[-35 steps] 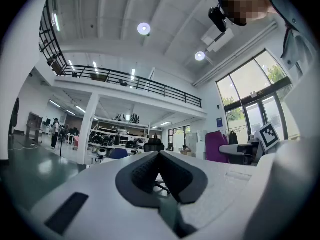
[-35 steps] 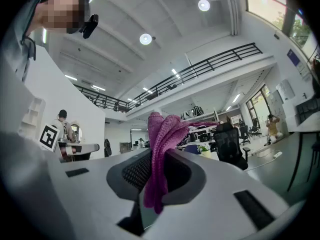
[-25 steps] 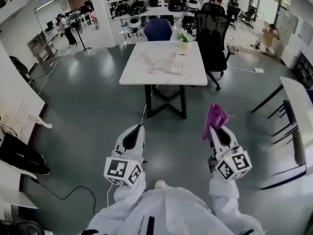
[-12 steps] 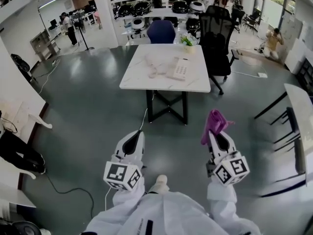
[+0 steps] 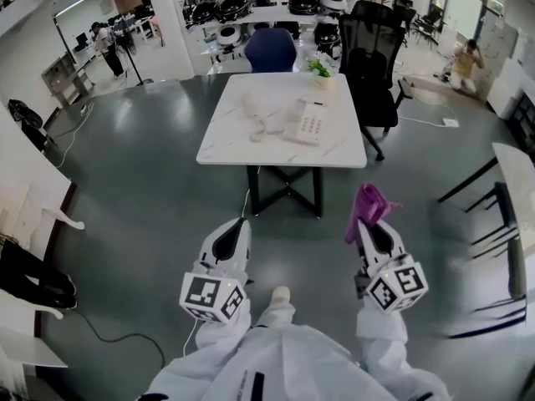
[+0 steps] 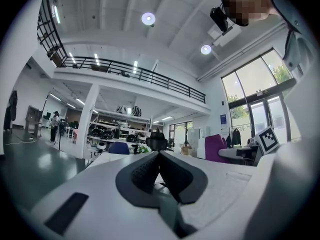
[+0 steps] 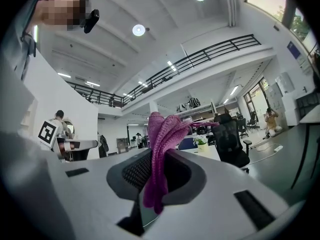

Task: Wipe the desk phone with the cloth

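Closer now than a second ago, the white table carries the desk phone near its middle, its handset lying off beside it. Well short of the table, the right gripper clamps the purple cloth, which bunches beyond its fingertips. The left gripper has its jaws pressed together on nothing.

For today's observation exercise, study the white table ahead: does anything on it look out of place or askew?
Yes. The handset of the desk phone appears to lie off its cradle, on the table left of the base. Nothing looks spilled.
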The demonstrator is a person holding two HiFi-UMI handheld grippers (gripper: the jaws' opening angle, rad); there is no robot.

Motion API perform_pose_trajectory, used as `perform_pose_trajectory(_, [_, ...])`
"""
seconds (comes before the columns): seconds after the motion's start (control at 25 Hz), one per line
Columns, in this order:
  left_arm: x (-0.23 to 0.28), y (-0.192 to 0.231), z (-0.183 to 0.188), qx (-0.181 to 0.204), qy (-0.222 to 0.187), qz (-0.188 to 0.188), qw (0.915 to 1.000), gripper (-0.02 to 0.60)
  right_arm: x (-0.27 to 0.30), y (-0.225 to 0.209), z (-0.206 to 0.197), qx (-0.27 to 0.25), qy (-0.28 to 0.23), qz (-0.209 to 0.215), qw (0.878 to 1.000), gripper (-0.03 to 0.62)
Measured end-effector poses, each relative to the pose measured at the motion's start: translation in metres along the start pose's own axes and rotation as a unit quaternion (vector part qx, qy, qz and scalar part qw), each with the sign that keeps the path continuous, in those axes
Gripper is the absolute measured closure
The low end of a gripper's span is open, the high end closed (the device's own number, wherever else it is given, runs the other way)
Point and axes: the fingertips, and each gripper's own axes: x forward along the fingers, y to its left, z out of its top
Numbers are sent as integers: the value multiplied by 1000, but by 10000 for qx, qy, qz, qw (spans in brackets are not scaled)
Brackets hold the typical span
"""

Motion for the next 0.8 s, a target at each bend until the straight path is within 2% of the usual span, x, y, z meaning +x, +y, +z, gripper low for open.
perform_pose_trajectory(0.48, [129,79,-9,-139,231,-383,9989,584,130,-39,-6,106,126,-185,9997,553])
perform_pose_trajectory(0.8, [175,103,-17,-214,261,-570,9978,584,175,-60,-14,56,147,-338,9993,553])
